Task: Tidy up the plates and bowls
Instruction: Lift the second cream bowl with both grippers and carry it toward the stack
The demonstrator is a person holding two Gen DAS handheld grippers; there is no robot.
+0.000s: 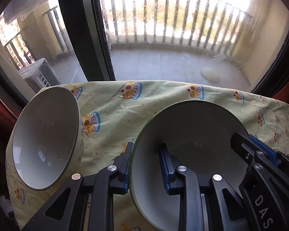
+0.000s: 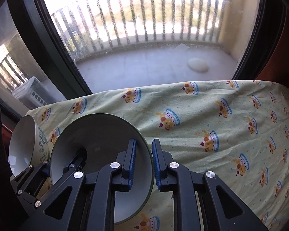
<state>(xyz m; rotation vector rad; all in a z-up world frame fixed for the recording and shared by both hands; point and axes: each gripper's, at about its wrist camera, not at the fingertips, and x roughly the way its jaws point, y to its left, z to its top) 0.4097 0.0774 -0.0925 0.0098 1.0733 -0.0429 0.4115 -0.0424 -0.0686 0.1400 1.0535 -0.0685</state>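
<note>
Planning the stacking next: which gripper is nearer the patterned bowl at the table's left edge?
Left. The left gripper clamps the green-rimmed bowl's rim on the side facing the patterned bowl; the right gripper clamps the opposite rim, farther away.

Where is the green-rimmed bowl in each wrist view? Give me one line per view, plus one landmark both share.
Left wrist view: the green-rimmed bowl fills the lower right, its left rim clamped by the left gripper.
Right wrist view: the same bowl sits lower left of centre, its right rim clamped by the right gripper.
Shared landmark: the patterned bowl just left of it, on the yellow cloth.
</note>
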